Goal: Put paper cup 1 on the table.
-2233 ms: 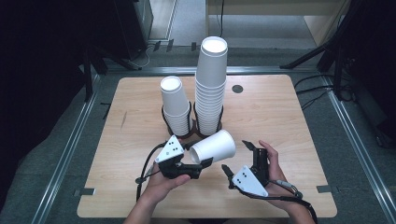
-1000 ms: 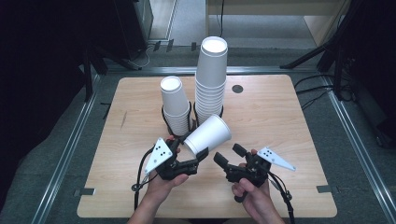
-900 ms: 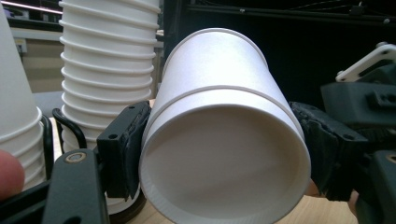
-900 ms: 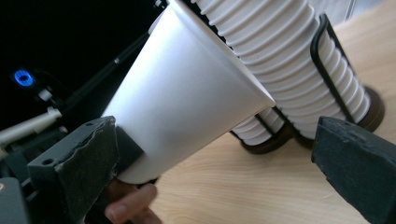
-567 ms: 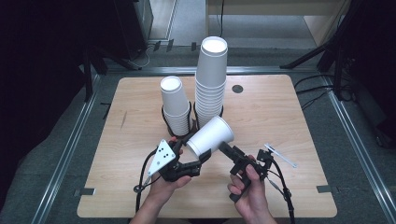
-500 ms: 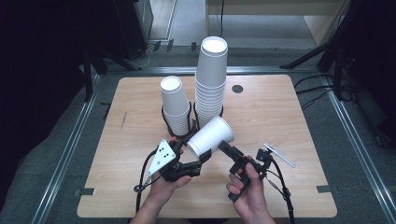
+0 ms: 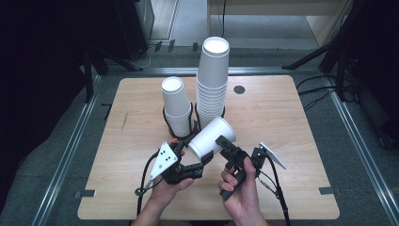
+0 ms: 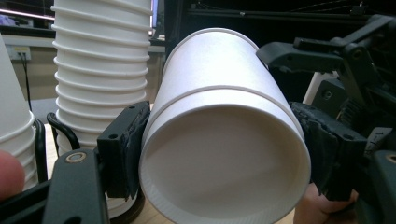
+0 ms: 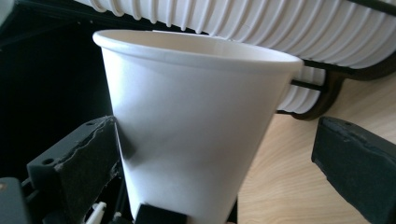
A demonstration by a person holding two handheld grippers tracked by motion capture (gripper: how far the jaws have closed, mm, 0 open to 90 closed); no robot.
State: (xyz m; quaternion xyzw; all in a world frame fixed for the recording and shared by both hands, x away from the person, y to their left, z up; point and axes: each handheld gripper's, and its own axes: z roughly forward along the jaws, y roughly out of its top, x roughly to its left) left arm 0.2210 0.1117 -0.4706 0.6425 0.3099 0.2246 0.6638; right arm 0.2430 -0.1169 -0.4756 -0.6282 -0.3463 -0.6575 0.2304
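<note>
Holding a white paper cup [image 7: 212, 137] above the near middle of the tabletop [image 7: 287, 122], the left tongs [image 7: 197, 160] clamp its base end, with one pad pressed against each side of the cup wall in the left gripper view. The cup lies tilted, its open mouth aimed up and away toward the right. What looks like a double rim line in the left gripper view suggests that two nested cups may be in the grip (this cannot be confirmed).

The right tongs [image 7: 229, 151] stand wide, one jaw on each side of the cup near its mouth. In the right gripper view the left pad [image 9: 77, 161] lies just beside or touching the wall, while the right pad [image 9: 357, 163] is well apart from it.

Behind the cup, two wire holders carry the stock: a short stack [image 7: 176, 106] on the left and a tall stack [image 7: 212, 80] on the right, both with the cups upside down.

Status, as a judgement:
- Done: one cup (or a nested pair) is off the stacks and secured at its base.
- In hand: the right tongs are positioned for a second grasp but not yet closed.
- Left: closing on the mouth end, then separating or passing the cup, and setting it down.
</note>
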